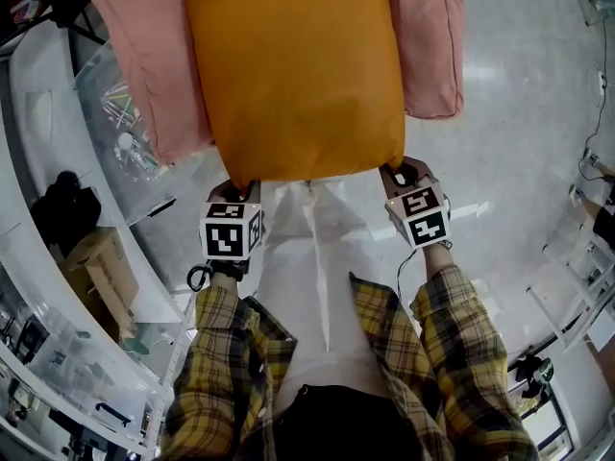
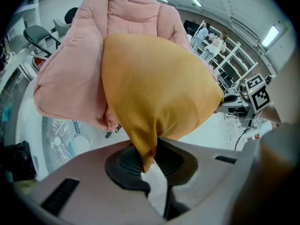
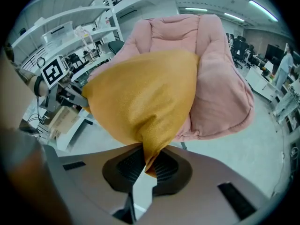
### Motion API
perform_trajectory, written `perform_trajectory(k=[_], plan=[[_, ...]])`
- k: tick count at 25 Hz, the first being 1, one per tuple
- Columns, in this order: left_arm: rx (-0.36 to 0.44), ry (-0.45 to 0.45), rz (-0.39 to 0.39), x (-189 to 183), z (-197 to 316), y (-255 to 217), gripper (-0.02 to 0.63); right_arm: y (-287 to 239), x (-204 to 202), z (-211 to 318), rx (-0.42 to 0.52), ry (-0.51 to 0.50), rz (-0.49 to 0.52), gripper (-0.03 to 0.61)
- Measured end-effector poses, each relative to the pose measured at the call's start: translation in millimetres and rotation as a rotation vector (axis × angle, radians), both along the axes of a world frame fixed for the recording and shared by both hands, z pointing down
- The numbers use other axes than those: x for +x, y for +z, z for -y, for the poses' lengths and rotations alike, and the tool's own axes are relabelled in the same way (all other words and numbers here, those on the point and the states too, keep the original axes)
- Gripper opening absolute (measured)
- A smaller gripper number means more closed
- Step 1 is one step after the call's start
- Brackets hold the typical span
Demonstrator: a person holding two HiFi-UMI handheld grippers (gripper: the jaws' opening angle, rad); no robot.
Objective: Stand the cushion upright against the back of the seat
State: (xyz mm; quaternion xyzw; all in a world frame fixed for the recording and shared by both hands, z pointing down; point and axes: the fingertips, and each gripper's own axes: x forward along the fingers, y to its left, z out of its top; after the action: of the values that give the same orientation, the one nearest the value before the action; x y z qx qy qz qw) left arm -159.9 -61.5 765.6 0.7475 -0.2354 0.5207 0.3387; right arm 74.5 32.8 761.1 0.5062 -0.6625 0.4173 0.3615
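Observation:
An orange cushion (image 1: 293, 65) lies over the pink padded seat (image 1: 144, 65), its near edge lifted toward me. My left gripper (image 1: 242, 186) is shut on the cushion's near left corner (image 2: 143, 151), the fabric pinched between its dark pads. The right gripper (image 1: 396, 174) is shut on the near right corner (image 3: 150, 156) in the same way. In the left gripper view the pink seat (image 2: 70, 74) rises behind the cushion (image 2: 159, 88), and its backrest (image 3: 178, 32) shows in the right gripper view above the cushion (image 3: 145, 97). Each gripper's marker cube shows in the other's view.
A curved white desk (image 1: 58, 286) with a clear panel, a black bag (image 1: 62, 209) and a cardboard box (image 1: 96, 267) stands at the left. Bare grey floor (image 1: 519, 142) spreads to the right. White shelving (image 3: 70, 27) and cables (image 1: 601, 176) line the room's edges.

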Motion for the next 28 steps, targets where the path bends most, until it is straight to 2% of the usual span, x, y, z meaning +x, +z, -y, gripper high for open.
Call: perform_trajectory(k=[11,16,23,28], plan=[[0.077,-0.08,-0.043,-0.2,9.4,-71.3,0.046,-76.1,-0.2,10.7,0.077,0.088,0.03,0.038],[0.107,-0.122,-0.075,1.7,15.8,-116.0,0.043,-122.5,1.7,20.6,0.141,0.112,0.05,0.036],[0.152,-0.168,-0.179,21.7,29.1,-186.5,0.041,-201.1,22.8,48.9,0.255,0.168,0.082,0.035],[0.175,-0.167,-0.237,28.4,41.5,-242.7,0.041,-256.2,30.2,62.9,0.306,0.203,0.152,0.034]])
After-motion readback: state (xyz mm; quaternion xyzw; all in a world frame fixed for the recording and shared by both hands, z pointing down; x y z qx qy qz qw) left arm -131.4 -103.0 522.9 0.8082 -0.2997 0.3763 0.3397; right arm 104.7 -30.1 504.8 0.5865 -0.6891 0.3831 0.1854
